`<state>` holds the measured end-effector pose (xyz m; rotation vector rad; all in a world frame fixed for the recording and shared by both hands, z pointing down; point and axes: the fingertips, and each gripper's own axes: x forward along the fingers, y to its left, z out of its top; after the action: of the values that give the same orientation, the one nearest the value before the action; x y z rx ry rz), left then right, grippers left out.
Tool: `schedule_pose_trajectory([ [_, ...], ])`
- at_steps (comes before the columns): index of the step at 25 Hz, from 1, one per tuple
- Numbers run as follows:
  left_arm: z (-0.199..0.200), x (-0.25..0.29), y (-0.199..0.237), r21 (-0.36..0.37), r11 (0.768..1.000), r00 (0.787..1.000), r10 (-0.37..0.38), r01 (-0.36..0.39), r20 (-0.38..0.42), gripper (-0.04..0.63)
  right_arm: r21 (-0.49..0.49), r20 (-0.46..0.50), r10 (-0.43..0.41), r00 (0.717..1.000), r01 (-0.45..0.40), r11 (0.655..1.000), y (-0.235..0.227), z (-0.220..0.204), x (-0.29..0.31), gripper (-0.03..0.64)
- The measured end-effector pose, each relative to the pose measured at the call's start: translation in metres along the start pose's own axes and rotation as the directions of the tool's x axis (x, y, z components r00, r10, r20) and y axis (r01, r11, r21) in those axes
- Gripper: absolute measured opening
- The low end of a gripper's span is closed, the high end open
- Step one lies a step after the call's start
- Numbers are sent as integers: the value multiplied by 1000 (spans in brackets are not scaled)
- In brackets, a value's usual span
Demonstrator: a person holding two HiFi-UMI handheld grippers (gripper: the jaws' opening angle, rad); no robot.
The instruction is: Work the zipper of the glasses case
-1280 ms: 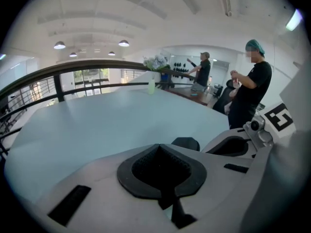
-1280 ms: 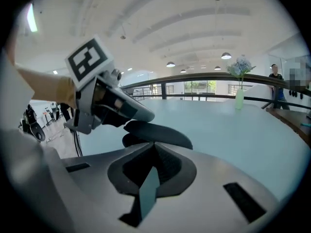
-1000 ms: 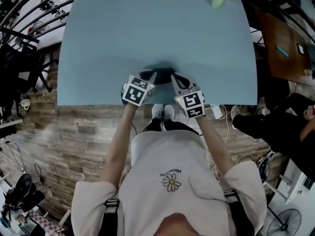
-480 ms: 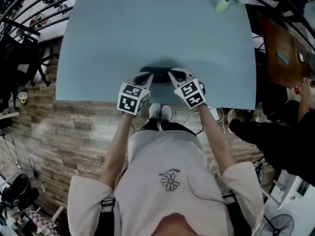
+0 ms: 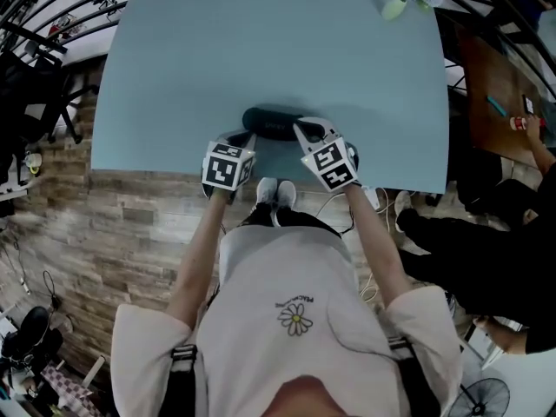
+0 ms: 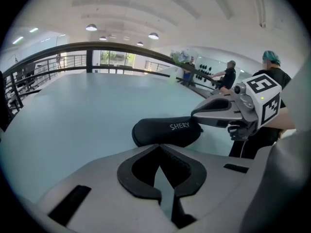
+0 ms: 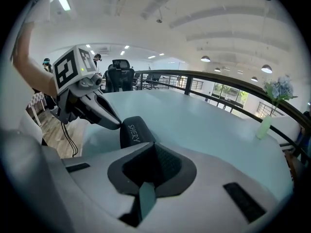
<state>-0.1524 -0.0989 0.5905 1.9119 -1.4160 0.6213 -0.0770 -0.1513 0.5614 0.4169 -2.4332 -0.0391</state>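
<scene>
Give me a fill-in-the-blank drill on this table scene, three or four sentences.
The black soft glasses case lies on a wide table whose top is light ___. The case's white lettering reads ___. The jaws of the left hand-held gripper and the right hand-held gripper are both ___, with nothing between them.
Missing words: blue; SHERY; shut.

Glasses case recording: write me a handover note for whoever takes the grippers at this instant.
Left gripper: shut, empty, tip by the left end of the glasses case.
Right gripper: shut, empty, tip at the case's right end; contact unclear.
The case lies flat on the table, near the person's edge.
Done: no zipper work shows.
Left: find the zipper pull, which isn't visible, grip it and run the zipper.
</scene>
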Motion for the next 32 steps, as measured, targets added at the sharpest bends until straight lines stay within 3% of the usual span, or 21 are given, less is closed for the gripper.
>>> schedule_pose_trajectory([
  [7,41,30,20,75,997,1000,-8,8,9,14,28,-45,-17,999,18,999,2,-3,-4,8],
  [14,101,85,2,235,970,998,-69,65,10,14,52,-56,-54,997,57,997,-4,-5,-8,8],
  [20,128,98,-15,267,960,993,-107,89,57,14,62,-59,-77,995,81,995,-8,-5,-9,8],
  [23,138,72,-45,273,949,973,-197,160,117,14,61,-55,-87,995,90,994,-8,-6,-10,8],
  [26,122,62,-76,331,911,961,-273,245,40,14,72,-48,-88,995,92,993,-7,-5,-10,8],
  [29,97,70,-81,367,895,966,-256,254,-45,14,67,-45,-89,995,92,994,-4,-4,-10,8],
  [32,90,73,-80,393,887,970,-234,242,-69,14,87,-29,-62,998,65,994,-2,-6,-11,8],
])
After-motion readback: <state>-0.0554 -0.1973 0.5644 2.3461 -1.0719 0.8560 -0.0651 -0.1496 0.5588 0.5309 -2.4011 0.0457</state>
